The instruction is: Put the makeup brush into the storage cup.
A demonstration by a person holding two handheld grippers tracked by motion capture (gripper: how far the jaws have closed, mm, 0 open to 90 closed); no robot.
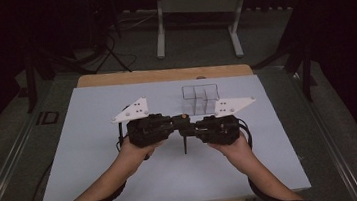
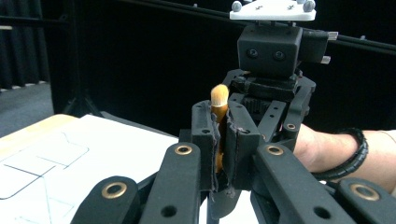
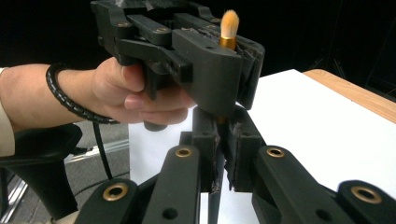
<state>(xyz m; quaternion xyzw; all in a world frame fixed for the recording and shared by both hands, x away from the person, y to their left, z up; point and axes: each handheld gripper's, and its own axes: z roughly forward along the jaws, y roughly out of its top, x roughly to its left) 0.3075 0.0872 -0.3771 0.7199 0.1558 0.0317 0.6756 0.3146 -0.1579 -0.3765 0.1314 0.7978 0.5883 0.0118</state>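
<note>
You've got one makeup brush (image 2: 219, 100) held upright above the table (image 1: 99, 179), mid-handover by the look of it. Left claw (image 1: 175, 123) is clamped on it, bristles up; right claw (image 1: 193, 126) is closed on the handle just below. Left to do: release one side, then probably drop it into the clear organizer (image 1: 200, 98), empty as far as I can tell. Count: one brush, one organizer, two claws.
</note>
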